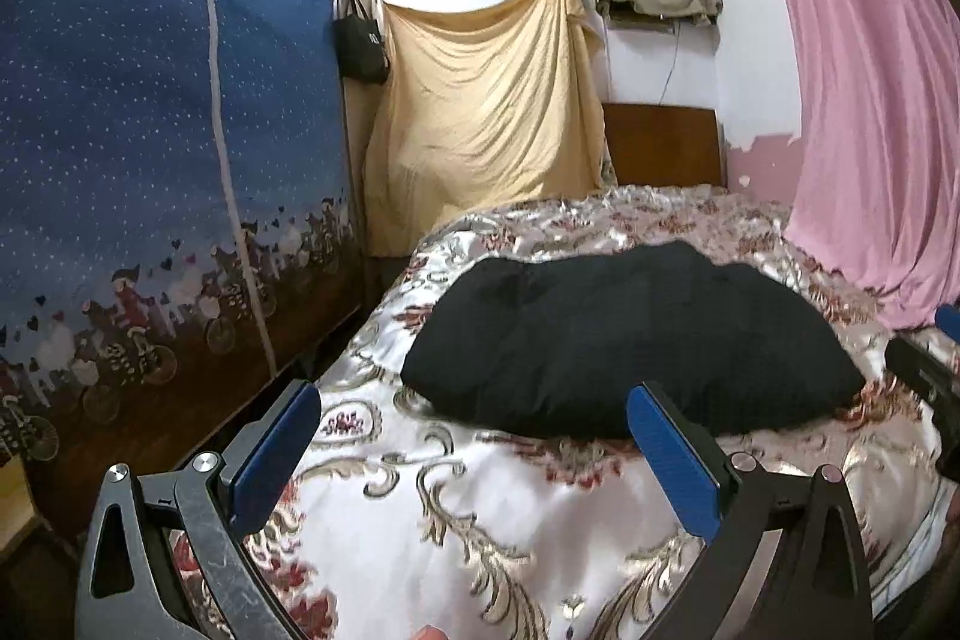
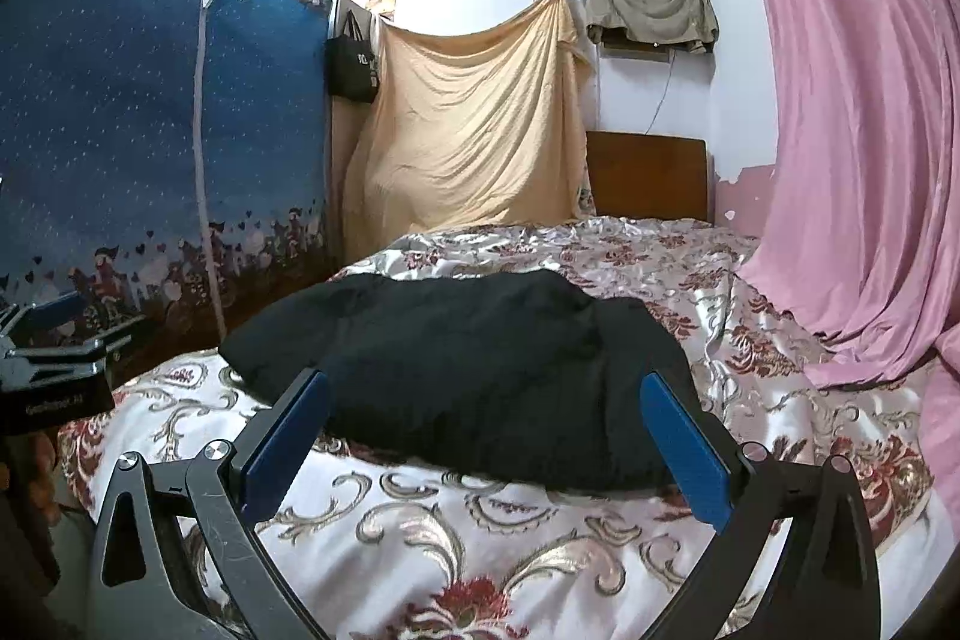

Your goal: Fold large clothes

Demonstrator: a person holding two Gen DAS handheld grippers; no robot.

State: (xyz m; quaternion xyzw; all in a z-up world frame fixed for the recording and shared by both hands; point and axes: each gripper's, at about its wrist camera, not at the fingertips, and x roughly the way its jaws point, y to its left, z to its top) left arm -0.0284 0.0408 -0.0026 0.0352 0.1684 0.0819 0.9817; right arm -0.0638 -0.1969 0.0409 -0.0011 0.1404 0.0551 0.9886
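A black garment (image 1: 630,340) lies bunched in a thick folded heap on the floral satin bedspread (image 1: 456,514). In the right wrist view the same black garment (image 2: 474,370) fills the middle of the bed. My left gripper (image 1: 474,400) is open, its blue pads wide apart just short of the heap's near edge, with nothing between them. My right gripper (image 2: 486,388) is open too, its blue pads on either side of the garment's near edge, and holds nothing. The right gripper's body (image 1: 924,382) shows at the far right of the left wrist view.
A blue star-patterned fabric wardrobe (image 1: 150,160) stands close along the bed's left side. A yellow sheet (image 1: 486,100) hangs at the back beside a wooden headboard (image 1: 660,142). A pink curtain (image 2: 852,160) falls onto the bed's right edge. The bedspread (image 2: 420,550) spreads in front.
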